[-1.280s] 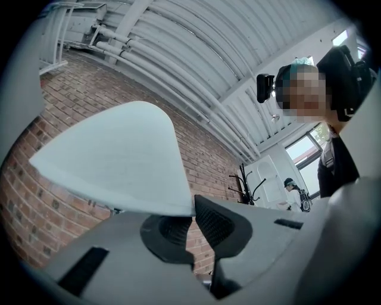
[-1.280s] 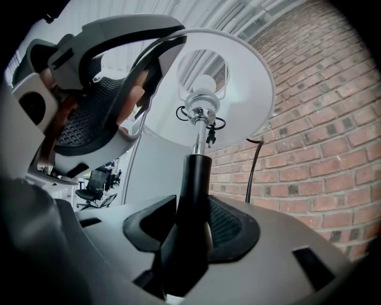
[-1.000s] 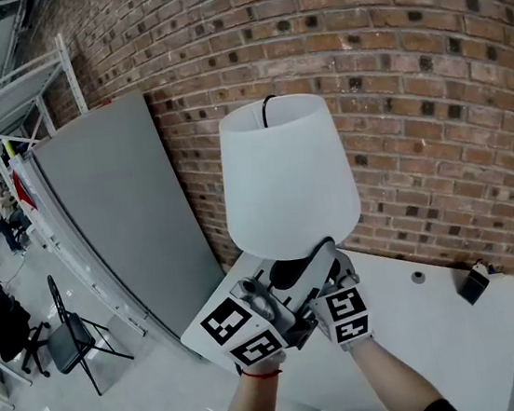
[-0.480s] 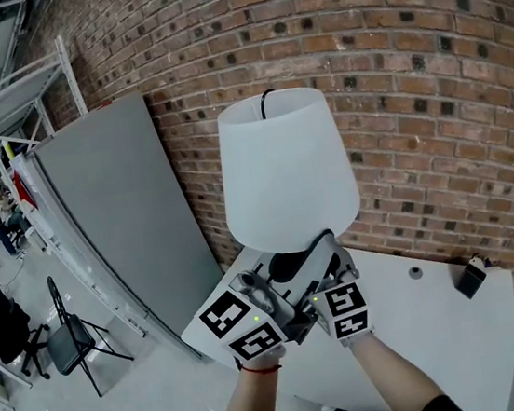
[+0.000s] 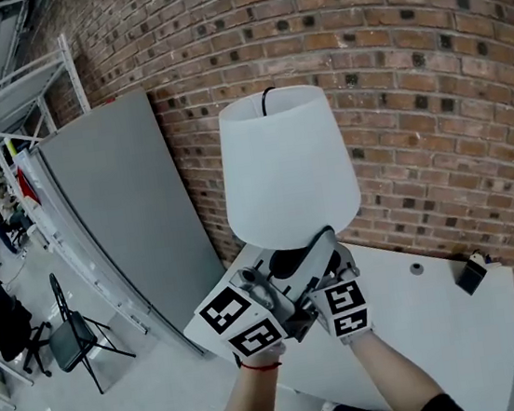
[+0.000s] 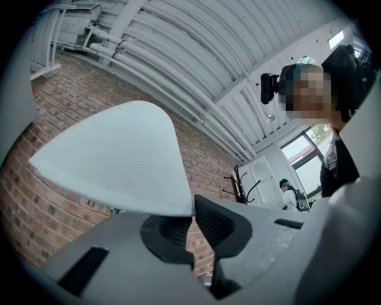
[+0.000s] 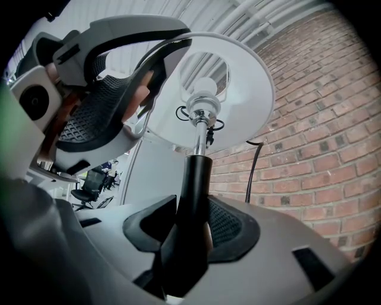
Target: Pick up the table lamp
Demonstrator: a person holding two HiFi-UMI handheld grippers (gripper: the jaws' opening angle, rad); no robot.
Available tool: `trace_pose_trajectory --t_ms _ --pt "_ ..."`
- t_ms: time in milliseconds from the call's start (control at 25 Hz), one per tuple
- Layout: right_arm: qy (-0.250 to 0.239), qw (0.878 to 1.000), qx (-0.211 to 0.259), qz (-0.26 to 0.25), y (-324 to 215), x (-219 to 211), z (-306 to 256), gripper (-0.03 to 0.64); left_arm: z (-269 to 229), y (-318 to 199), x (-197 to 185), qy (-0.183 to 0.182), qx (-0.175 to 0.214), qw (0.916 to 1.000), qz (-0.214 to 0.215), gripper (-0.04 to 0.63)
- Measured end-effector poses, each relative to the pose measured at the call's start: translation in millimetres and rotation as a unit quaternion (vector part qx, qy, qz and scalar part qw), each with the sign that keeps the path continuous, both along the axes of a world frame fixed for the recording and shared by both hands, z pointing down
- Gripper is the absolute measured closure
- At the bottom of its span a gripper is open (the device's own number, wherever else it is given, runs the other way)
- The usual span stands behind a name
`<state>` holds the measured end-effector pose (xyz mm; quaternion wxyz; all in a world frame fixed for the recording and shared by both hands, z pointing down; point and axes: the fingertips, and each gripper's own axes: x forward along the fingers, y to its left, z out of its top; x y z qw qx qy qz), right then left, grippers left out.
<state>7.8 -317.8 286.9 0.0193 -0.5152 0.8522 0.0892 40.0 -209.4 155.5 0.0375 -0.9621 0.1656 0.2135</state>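
The table lamp has a white shade [image 5: 288,168] and a black stem [image 7: 193,196]. I hold it in front of the brick wall, above the white table [image 5: 443,335]. My right gripper [image 7: 190,229] is shut on the stem, which stands between its ribbed pads. My left gripper [image 6: 191,217] is shut on the lower rim of the shade [image 6: 119,161]; the right gripper view shows it [image 7: 146,77] pinching that rim from the left. In the head view both marker cubes [image 5: 240,324] sit side by side under the shade. A black cord [image 7: 253,167] hangs from the lamp.
A brick wall [image 5: 429,83] stands close behind the lamp. A tall grey panel [image 5: 118,218] leans at the left. On the table's right part lie a small black object [image 5: 473,277] and a little round piece [image 5: 417,271]. A black chair [image 5: 72,337] stands on the floor below left.
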Motion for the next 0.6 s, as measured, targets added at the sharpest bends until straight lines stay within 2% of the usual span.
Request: trace_pose_trajectory --t_ms 600 --pt "0.002 1.0 0.005 0.008 3.7 1.3 -5.5 0.457 -3.5 6.2 -0.1 0.0 0.003 1.0 0.006 0.572"
